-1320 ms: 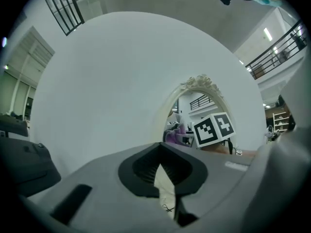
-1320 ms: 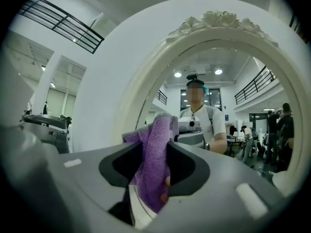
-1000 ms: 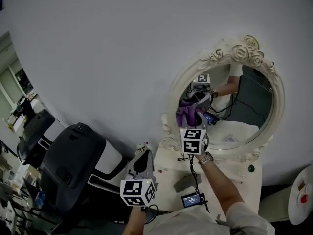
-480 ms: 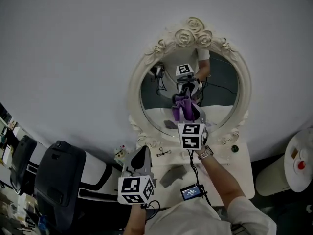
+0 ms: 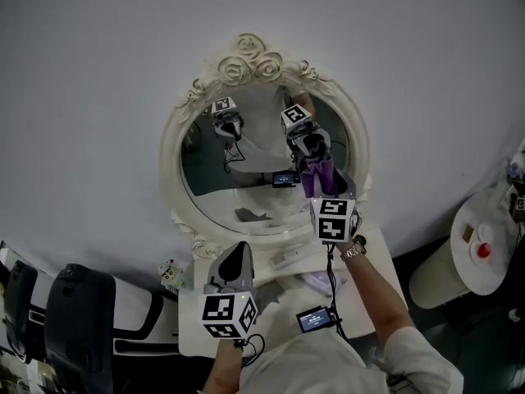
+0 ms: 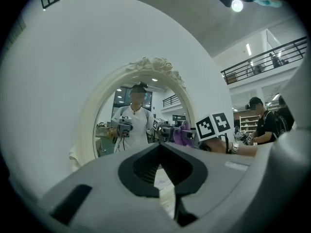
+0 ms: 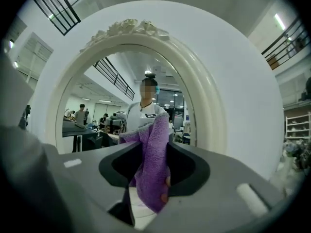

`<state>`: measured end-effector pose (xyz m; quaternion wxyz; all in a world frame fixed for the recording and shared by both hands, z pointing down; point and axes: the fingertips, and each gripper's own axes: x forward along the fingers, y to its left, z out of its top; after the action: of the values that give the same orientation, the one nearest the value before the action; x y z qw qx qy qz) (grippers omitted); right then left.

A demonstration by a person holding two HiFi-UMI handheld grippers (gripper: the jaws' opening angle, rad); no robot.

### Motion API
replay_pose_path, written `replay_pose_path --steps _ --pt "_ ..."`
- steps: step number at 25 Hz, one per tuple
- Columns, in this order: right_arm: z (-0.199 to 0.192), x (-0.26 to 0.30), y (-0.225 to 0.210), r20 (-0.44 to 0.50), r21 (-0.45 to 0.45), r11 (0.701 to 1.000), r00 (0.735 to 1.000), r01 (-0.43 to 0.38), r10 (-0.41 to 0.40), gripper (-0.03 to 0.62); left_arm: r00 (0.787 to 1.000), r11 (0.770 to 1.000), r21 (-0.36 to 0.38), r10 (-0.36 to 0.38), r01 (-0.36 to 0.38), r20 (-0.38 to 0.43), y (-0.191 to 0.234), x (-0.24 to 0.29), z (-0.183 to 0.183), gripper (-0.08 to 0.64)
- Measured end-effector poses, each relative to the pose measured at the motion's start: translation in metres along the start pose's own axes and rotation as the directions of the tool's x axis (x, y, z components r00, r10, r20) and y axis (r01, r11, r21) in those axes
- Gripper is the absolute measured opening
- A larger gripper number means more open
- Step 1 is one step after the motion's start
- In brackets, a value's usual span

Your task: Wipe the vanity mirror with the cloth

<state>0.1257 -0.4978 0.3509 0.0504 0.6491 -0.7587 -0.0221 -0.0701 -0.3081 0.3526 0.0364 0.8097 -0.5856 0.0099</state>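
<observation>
- The right gripper (image 7: 154, 178) is clamped on the purple cloth (image 7: 154, 149), which sticks out past its jaws toward the mirror (image 5: 246, 179) straight ahead.
- In the head view the cloth meets its own reflection at the glass's right side, so it looks pressed on the glass or just off it.
- The left gripper (image 5: 239, 251), jaws together and empty, hangs lower and back from the mirror.
- Wiping seems under way. No marks show which parts are done, and the glass left of the cloth probably remains.
</observation>
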Motion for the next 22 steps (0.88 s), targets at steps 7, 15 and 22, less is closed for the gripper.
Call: replay_pose_path --steps 7,15,22 --pt "-0.015 -0.001 -0.053 -0.043 -0.013 0.997 0.996 0.082 -0.083 0.166 0.999 0.999 -0.004 -0.039 0.039 -0.006 -0.019 0.015 -0.005 0.002" --pt "-0.011 -0.011 -0.043 -0.035 0.029 0.997 0.997 0.073 -0.072 0.165 1.0 1.0 0.001 -0.021 0.021 -0.009 -0.009 0.006 -0.007 0.002" --pt "-0.007 -0.005 0.094 -0.037 -0.021 0.988 0.987 -0.156 0.155 0.166 0.997 0.997 -0.007 0.078 -0.078 0.002 0.047 -0.03 -0.002 0.002"
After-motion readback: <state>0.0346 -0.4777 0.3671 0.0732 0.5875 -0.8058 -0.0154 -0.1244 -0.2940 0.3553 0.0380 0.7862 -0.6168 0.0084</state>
